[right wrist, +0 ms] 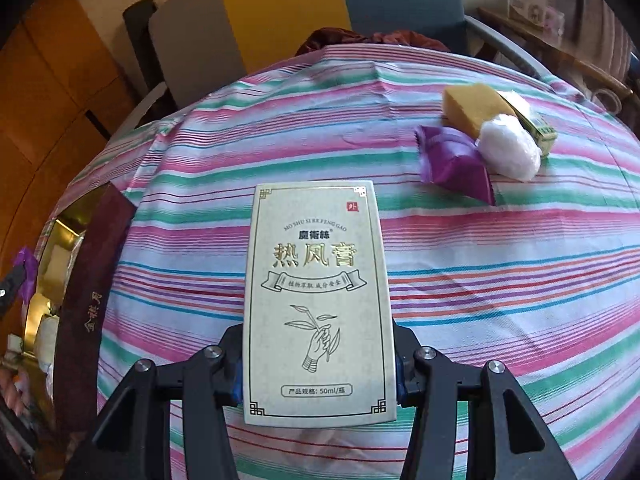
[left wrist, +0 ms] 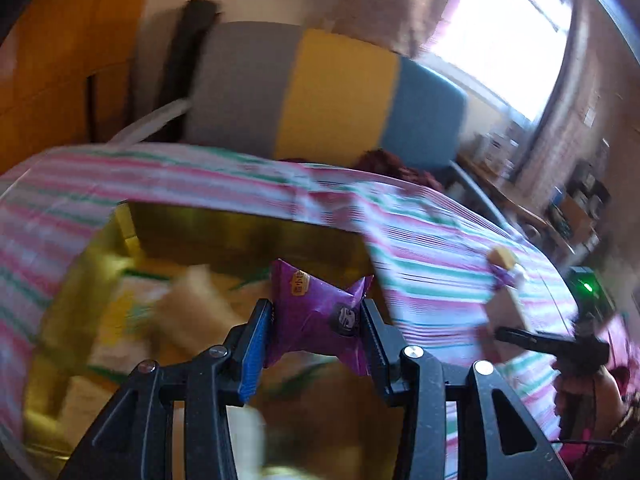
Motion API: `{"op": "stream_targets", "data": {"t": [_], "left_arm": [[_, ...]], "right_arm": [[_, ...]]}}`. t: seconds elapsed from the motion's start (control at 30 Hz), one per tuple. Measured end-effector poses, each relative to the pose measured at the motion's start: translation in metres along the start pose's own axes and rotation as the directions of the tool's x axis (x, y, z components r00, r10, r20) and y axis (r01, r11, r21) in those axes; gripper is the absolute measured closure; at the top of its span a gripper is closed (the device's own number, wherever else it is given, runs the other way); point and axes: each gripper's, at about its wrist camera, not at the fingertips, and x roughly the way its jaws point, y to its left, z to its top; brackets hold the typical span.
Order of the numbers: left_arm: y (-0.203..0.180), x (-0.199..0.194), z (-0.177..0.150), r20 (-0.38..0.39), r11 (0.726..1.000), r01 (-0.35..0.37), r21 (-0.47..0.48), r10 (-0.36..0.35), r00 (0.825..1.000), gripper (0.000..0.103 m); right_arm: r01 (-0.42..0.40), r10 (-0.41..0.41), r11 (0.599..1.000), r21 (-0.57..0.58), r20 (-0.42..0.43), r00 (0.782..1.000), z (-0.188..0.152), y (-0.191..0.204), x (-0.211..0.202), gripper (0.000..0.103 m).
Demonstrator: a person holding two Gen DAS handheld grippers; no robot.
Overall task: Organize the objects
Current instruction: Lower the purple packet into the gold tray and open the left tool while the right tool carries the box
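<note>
Both tongs are loaded: left gripper [left wrist: 318,320] clenches a purple packet [left wrist: 320,304] over the gold box [left wrist: 248,236] at the table's left; right gripper [right wrist: 320,364] grasps a white carton [right wrist: 318,300] above the striped cloth [right wrist: 500,260]. I judge the drop-off step in hand: next, I lower the packet into the box and release. Loose items [right wrist: 492,136] wait far right.

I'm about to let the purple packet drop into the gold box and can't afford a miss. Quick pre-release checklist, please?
1. Left gripper grips purple packet: ok.
2. Packet over the gold box opening: ok, though the view is blurred.
3. Free space under the packet: cannot tell, blurred.
4. Right gripper holds white carton: ok.
5. Right gripper away from the box: ok.
</note>
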Motion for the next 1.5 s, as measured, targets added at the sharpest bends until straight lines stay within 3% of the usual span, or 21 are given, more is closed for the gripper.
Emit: {"op": "stream_targets", "data": {"t": [0.13, 0.27, 0.6, 0.73, 0.87, 0.97, 1.17, 1.33, 1.5], "left_arm": [[0.045, -0.002, 0.004, 0.008, 0.995, -0.062, -0.074, 0.063, 0.998, 0.059], [0.082, 0.009, 0.011, -0.008, 0.985, -0.128, -0.114, 0.128, 0.992, 0.059], [0.124, 0.026, 0.015, -0.09, 0.966, -0.161, -0.201, 0.146, 0.985, 0.05], [0.127, 0.019, 0.008, -0.108, 0.965, -0.126, -0.232, 0.103, 0.989, 0.047], [0.121, 0.009, 0.003, -0.087, 0.973, -0.119, -0.195, 0.104, 0.991, 0.045], [0.117, -0.003, 0.003, -0.054, 0.979, -0.125, -0.162, 0.118, 0.992, 0.04], [0.117, -0.028, 0.005, 0.019, 0.972, -0.152, -0.179, 0.158, 0.987, 0.039], [0.11, -0.038, -0.003, 0.021, 0.972, -0.185, -0.146, 0.19, 0.982, 0.039], [0.107, -0.045, -0.012, 0.011, 0.977, -0.15, -0.154, 0.153, 0.988, 0.039]], "right_arm": [[-0.034, 0.034, 0.999, 0.006, 0.004, 0.999, -0.002, 0.017, -0.008, 0.051], [-0.14, 0.14, 0.99, 0.01, -0.007, 0.99, -0.01, 0.043, -0.021, 0.051], [-0.331, 0.329, 0.941, -0.073, -0.04, 0.944, -0.027, 0.162, -0.049, 0.051], [-0.333, 0.331, 0.94, -0.073, -0.042, 0.943, -0.032, 0.206, -0.043, 0.051], [-0.338, 0.332, 0.937, -0.091, -0.082, 0.94, -0.038, 0.236, -0.03, 0.051], [-0.322, 0.311, 0.941, -0.101, -0.109, 0.944, -0.04, 0.246, -0.019, 0.051], [-0.263, 0.247, 0.956, -0.128, -0.131, 0.96, -0.045, 0.253, -0.009, 0.051], [-0.227, 0.209, 0.963, -0.142, -0.136, 0.969, -0.042, 0.257, -0.005, 0.051], [-0.138, 0.115, 0.969, -0.203, -0.118, 0.986, -0.041, 0.267, -0.001, 0.051]]}}
